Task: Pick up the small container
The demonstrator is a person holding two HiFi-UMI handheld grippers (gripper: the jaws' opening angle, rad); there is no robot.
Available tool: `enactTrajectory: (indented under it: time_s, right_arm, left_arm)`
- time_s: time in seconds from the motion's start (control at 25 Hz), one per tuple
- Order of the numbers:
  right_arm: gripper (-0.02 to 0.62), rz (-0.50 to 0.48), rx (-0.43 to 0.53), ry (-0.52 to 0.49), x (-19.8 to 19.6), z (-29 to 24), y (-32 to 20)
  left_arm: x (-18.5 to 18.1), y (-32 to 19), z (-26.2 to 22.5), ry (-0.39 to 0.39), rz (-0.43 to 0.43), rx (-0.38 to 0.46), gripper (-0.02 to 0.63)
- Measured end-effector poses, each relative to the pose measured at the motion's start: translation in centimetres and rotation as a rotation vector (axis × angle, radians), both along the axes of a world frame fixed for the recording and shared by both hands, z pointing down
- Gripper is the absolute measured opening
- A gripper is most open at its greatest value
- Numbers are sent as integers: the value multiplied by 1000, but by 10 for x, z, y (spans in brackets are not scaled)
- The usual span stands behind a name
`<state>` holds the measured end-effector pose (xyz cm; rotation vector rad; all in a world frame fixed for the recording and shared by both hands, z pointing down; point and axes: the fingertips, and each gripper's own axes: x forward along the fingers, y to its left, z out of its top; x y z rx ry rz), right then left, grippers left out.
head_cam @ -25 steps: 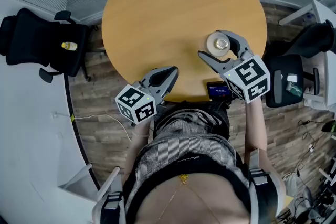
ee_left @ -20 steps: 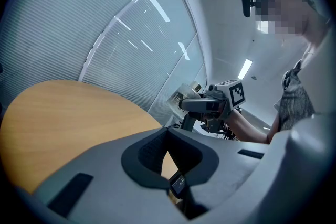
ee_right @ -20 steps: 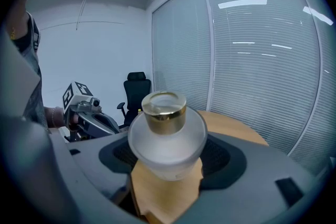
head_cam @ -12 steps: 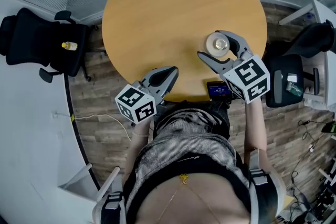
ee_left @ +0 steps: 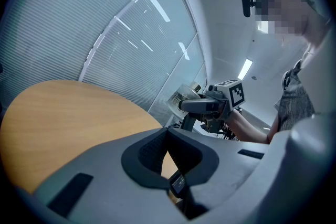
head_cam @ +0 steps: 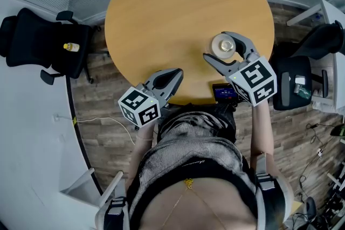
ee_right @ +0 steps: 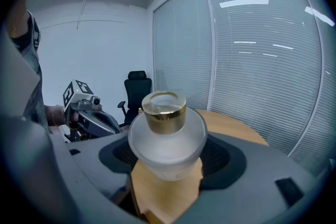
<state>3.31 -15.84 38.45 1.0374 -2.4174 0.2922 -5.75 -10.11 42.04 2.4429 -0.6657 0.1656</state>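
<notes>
Right gripper (head_cam: 218, 45) brackets the small container (head_cam: 223, 46) (upright; gold cap (ee_right: 164, 110) up).

Your frames were evenly, brightly lit by ceiling strip lights (ee_left: 245, 68); both gripper views bulged, with dark vignetted corners.

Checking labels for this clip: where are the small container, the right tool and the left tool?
small container (ee_right: 167, 139), right gripper view, frosted body.
right tool (head_cam: 216, 44), head view, between its tips.
left tool (head_cam: 178, 74), head view, closed tips.
</notes>
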Motion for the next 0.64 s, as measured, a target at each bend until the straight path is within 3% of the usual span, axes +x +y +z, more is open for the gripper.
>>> enactTrajectory:
  time_s: [0.64]
  right_arm:
    - [341,-4,-4,7,-3,2,-5]
  left_arm:
    - [-3,-4,0,1,6,-5,5]
